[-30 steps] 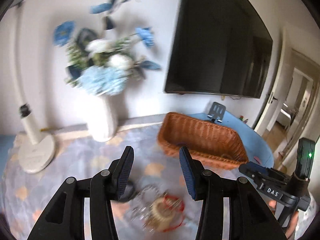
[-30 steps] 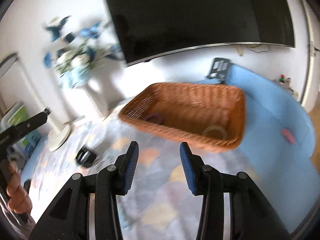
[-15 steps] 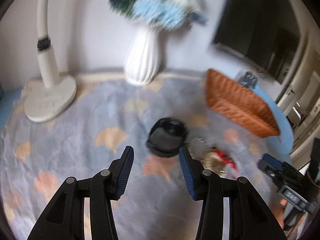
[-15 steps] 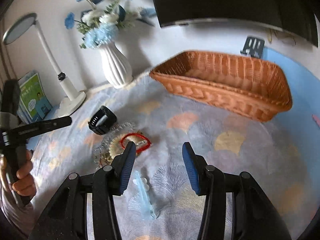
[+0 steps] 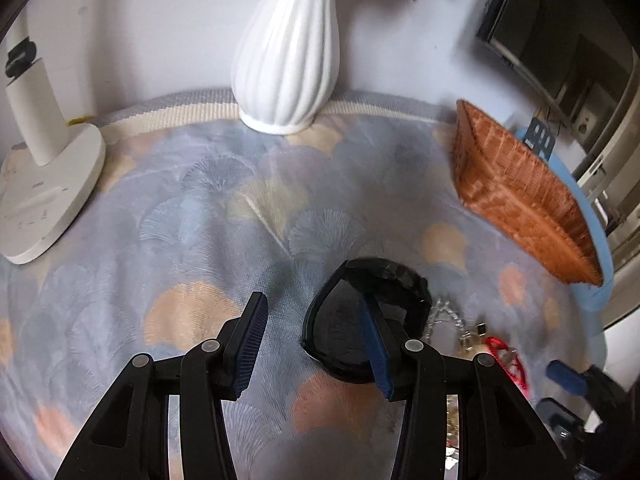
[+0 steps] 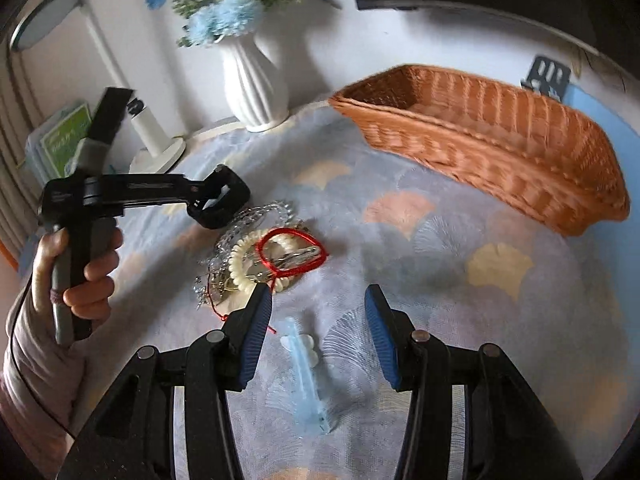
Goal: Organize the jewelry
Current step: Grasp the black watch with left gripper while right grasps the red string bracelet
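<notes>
While the left gripper (image 5: 312,340) hangs spread, one finger inside the black bangle (image 5: 362,316) on the desk (image 5: 200,220), the right gripper (image 6: 316,340) gapes empty; stiff, light, probably slippery, take its rim.

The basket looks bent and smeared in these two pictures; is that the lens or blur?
Both. Left wrist view: the fisheye squeezes the wicker basket toward the right edge and motion blur smears its weave; the white vase shows soft window glare. Right wrist view: the basket bows into a curve, slightly blurred, while the red cord bracelet reads sharper.
</notes>
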The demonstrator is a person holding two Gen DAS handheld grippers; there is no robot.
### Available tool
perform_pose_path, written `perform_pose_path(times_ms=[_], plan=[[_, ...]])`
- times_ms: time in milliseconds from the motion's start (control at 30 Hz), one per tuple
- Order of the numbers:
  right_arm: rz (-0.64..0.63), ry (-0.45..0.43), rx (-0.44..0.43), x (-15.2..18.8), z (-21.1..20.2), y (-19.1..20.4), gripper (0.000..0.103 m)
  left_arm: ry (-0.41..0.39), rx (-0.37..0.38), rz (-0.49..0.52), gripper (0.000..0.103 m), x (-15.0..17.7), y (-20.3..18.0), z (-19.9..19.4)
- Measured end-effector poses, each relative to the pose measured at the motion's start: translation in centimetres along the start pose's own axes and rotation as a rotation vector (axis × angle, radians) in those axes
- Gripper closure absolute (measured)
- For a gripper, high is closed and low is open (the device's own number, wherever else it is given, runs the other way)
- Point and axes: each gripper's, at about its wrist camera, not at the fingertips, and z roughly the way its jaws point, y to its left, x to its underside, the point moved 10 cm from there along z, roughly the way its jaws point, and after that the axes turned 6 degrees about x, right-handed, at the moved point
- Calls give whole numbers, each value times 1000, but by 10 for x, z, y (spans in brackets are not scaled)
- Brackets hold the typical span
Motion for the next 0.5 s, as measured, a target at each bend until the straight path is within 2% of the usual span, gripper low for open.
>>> perform_pose_path(times_ms=[233,267,300,333,400,500], plan=[[-32,25,11,-4,10,21,54,-14,-38,44,67,-1,-2,5],[-32,36,29,-4,14,22,56,-16,-48,53,74,-1,-2,5],[-31,43,38,-5,17,22,64,-16,-49,58,83,-1,-2,4],[-29,55,49,-5,21,21,77,-18,-41,59,87,-1,-4,4],[-19,76,66,-3,27,18,96,-22,-40,58,88,-1,-4,4],[0,11,36,-11,12,16,99,-36,-42,58,90,-2,-4,1]])
